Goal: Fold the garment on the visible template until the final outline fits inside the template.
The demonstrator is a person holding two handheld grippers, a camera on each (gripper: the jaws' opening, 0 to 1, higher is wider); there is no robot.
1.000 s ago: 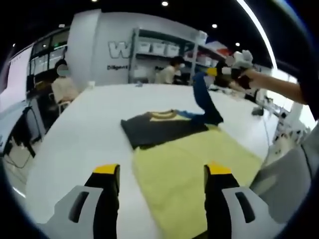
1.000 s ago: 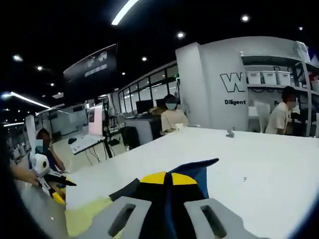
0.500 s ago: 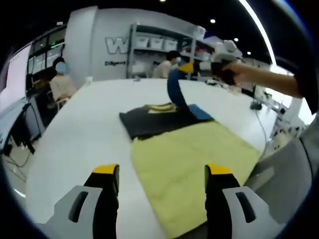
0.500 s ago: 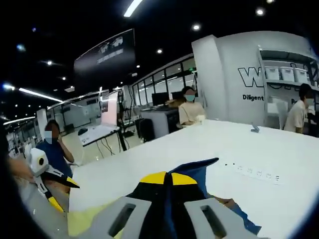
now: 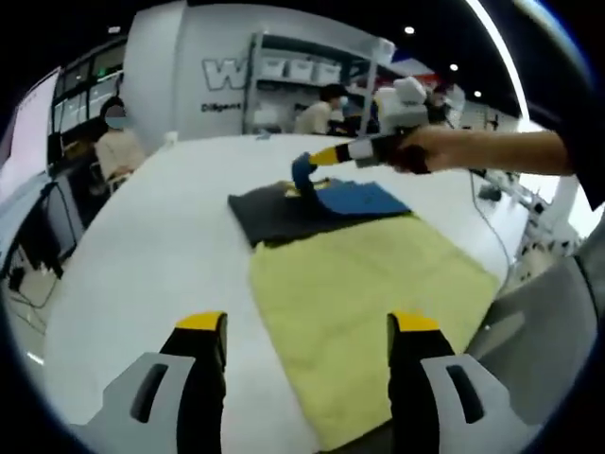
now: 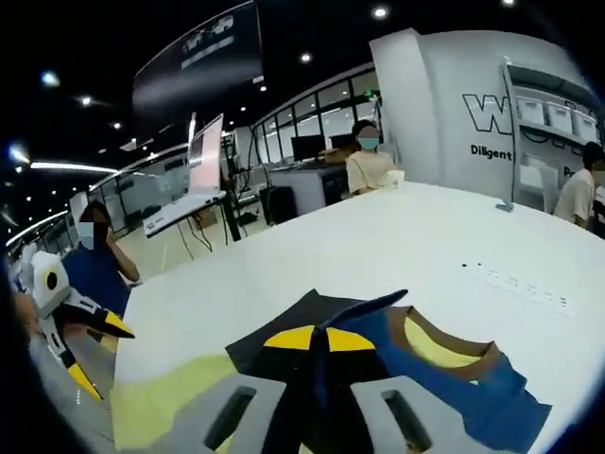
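Observation:
A dark garment [image 5: 269,216] with a blue sleeve [image 5: 357,199] lies at the far end of the yellow template mat [image 5: 369,312] on the white table [image 5: 142,246]. In the left gripper view my right gripper [image 5: 319,157], held by a hand, is shut on the blue sleeve just above the garment. My left gripper [image 5: 307,326] hangs open over the mat's near left edge, holding nothing. In the right gripper view my right gripper [image 6: 318,340] pinches a fold of the blue sleeve [image 6: 473,392] over the garment [image 6: 274,336] and its yellow collar [image 6: 444,352]. The left gripper [image 6: 102,355] shows at far left.
A white power strip [image 6: 515,279] lies on the table beyond the garment. People sit at desks past the table's far edge [image 6: 373,175], and shelves with white bins [image 5: 302,80] stand behind. The table's right edge drops off near a grey chair [image 5: 539,331].
My right gripper has carried the blue sleeve down and across from high above the table to just over the dark garment. The left gripper has stayed open in place.

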